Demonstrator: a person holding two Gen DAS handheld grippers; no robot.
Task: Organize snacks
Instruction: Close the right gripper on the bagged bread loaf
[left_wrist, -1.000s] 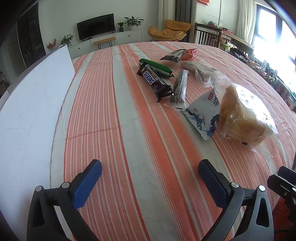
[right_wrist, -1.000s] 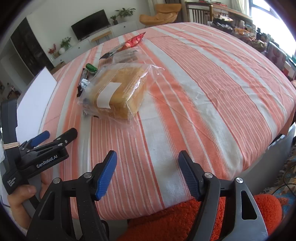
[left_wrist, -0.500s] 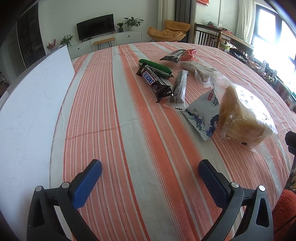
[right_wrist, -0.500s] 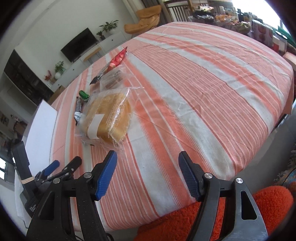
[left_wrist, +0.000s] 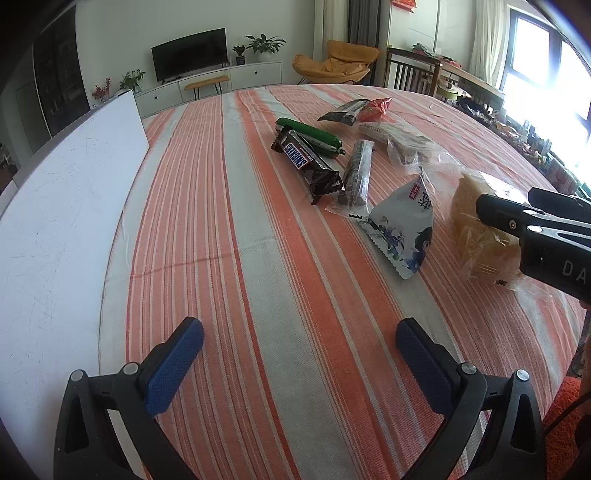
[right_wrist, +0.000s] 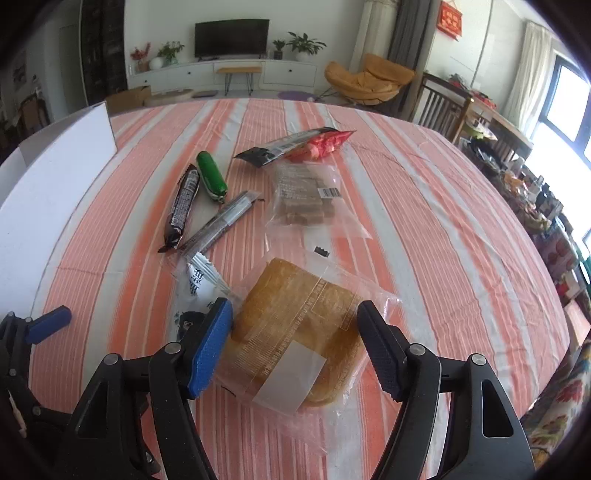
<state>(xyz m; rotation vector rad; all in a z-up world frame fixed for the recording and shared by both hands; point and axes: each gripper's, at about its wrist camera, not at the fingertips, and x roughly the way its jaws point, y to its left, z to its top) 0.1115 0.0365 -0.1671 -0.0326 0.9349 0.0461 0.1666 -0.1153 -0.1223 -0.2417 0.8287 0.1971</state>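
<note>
The right gripper (right_wrist: 295, 347), jaws spread, straddles the golden cake in clear plastic wrap (right_wrist: 291, 332) nearest the striped tablecloth's (right_wrist: 424, 221) front edge; closing comes next. The left gripper (left_wrist: 299, 358) hovers, spread and empty.

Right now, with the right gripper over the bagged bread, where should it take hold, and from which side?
Grip the bagged bread across its two long sides at mid-loaf, coming down from above. The right gripper is open and already straddles it; the loaf lies flat, and the loose plastic at its ends would slip.

Blue-white pouch (right_wrist: 197, 284) partly hidden, perhaps under bread bag (right_wrist: 291, 332).
</note>
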